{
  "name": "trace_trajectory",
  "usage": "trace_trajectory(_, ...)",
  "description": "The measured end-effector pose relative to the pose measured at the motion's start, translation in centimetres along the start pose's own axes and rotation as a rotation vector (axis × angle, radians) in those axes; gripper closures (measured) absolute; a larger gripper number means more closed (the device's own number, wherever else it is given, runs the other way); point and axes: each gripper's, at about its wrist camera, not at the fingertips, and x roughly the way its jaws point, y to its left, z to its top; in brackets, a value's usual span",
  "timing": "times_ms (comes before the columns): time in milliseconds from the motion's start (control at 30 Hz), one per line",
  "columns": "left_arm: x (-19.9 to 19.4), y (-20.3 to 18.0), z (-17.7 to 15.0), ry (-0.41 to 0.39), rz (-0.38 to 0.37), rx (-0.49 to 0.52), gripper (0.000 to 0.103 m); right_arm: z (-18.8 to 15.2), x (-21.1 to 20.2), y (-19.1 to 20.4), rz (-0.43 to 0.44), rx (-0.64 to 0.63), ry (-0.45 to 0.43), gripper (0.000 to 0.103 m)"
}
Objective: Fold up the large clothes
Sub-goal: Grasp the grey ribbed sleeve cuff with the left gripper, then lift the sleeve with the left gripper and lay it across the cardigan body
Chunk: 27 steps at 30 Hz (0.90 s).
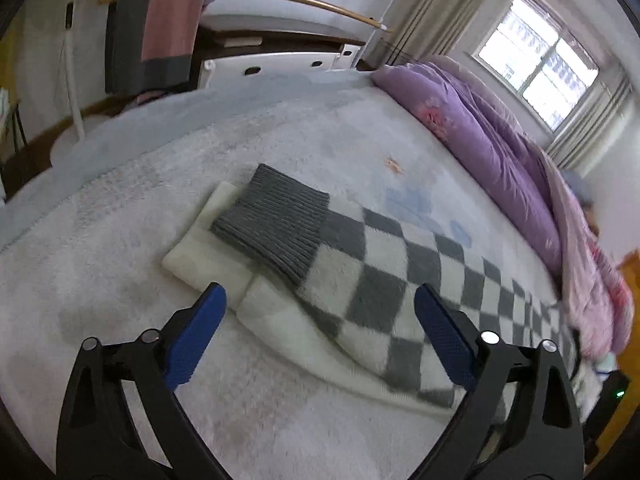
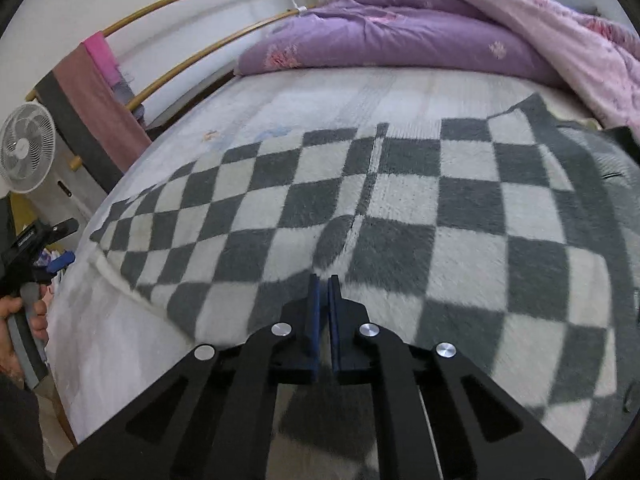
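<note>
A large grey-and-white checked knit garment [image 2: 400, 208] lies spread flat on the pale bed cover [image 2: 100, 352]. Its sleeve [image 1: 380, 288] runs across the left wrist view and ends in a grey ribbed cuff [image 1: 276, 224], which rests on a plain white fabric panel [image 1: 200, 248]. My left gripper [image 1: 320, 296] hovers open just short of the cuff, with nothing between its blue pads [image 1: 192, 340]. My right gripper [image 2: 323, 280] is shut, its tips down at the checked body. I cannot tell whether fabric is pinched. A hand [image 2: 24, 312] holds the left gripper [image 2: 66, 244] at the bed's left edge.
A bunched purple and pink quilt [image 2: 400, 40] fills the far side of the bed under the window [image 1: 540, 60]. Beyond the bed's left edge stand wooden rails with hanging towels [image 2: 92, 104] and a white fan [image 2: 26, 148]. White drawers [image 1: 280, 64] sit past the foot.
</note>
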Motion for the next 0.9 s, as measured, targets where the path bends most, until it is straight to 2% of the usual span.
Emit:
trace_trajectory(100, 1.3, 0.8, 0.6, 0.042, -0.034, -0.031, 0.021, -0.3, 1.6, -0.4, -0.004, 0.034, 0.026, 0.099)
trace_trajectory(300, 3.3, 2.7, 1.6, 0.057, -0.041, -0.131, 0.026, -1.3, 2.3, -0.9, 0.000, 0.032, -0.001, 0.101)
trace_trajectory(400, 3.6, 3.1, 2.0, 0.039, -0.052, -0.154, 0.035, -1.5, 2.5, -1.2, 0.016, 0.037, -0.011, 0.102)
trace_trajectory(467, 4.1, 3.3, 2.3, 0.031, -0.055, -0.179, 0.038, -1.6, 2.7, -1.4, 0.024, 0.039, -0.018, 0.102)
trace_trajectory(600, 4.9, 3.9, 2.7, 0.019, -0.035, -0.223, 0.055, -2.0, 2.8, -1.5, 0.022, 0.032, -0.028, 0.102)
trace_trajectory(633, 4.8, 4.0, 2.8, 0.015, -0.013, -0.217, 0.072, -2.0, 2.8, -1.5, 0.020, 0.028, -0.033, 0.102)
trace_trajectory(700, 4.0, 3.8, 2.6, -0.025, 0.036, -0.191, 0.090, -2.0, 2.9, -1.5, 0.020, 0.028, -0.036, 0.102)
trace_trajectory(767, 2.4, 2.9, 2.3, -0.080, 0.023, -0.163, 0.093, -2.1, 2.9, -1.6, 0.020, 0.029, -0.037, 0.103)
trace_trajectory(867, -0.9, -0.4, 1.8, -0.175, 0.030, -0.030, 0.093, -2.0, 2.9, -1.5, 0.017, 0.026, -0.032, 0.103)
trace_trajectory(900, -2.5, -2.2, 1.7, -0.210, 0.006, 0.019, 0.093, -1.8, 2.8, -1.5, 0.018, 0.025, -0.027, 0.103)
